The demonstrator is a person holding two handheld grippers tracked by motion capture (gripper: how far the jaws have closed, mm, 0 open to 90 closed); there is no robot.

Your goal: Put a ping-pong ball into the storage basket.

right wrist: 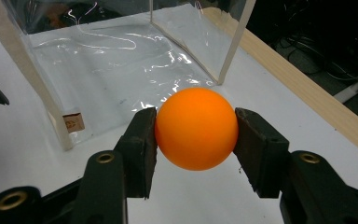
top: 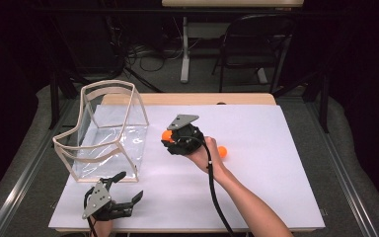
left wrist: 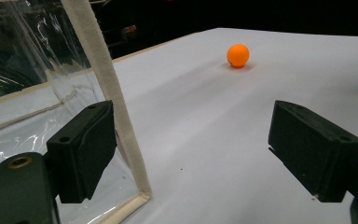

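My right gripper [top: 168,139] is shut on an orange ball [right wrist: 196,128], both pads pressed on its sides, held just off the white sheet and right of the clear bag [top: 109,129]. In the high view that ball [top: 166,135] shows at the jaws' left tip. A second orange ball [top: 222,151] rests on the sheet behind the right hand, also in the left gripper view as the far ball [left wrist: 238,55]. My left gripper [top: 127,186] stands open near the front edge, below the bag; its jaws straddle the bag's cream-edged corner [left wrist: 121,121], with nothing gripped.
The clear bag with cream trim lies on its side, mouth [right wrist: 121,56] facing the right gripper. A white sheet [top: 276,187] covers the wooden table [top: 187,98]. A chair [top: 254,44] and cables stand beyond the far edge.
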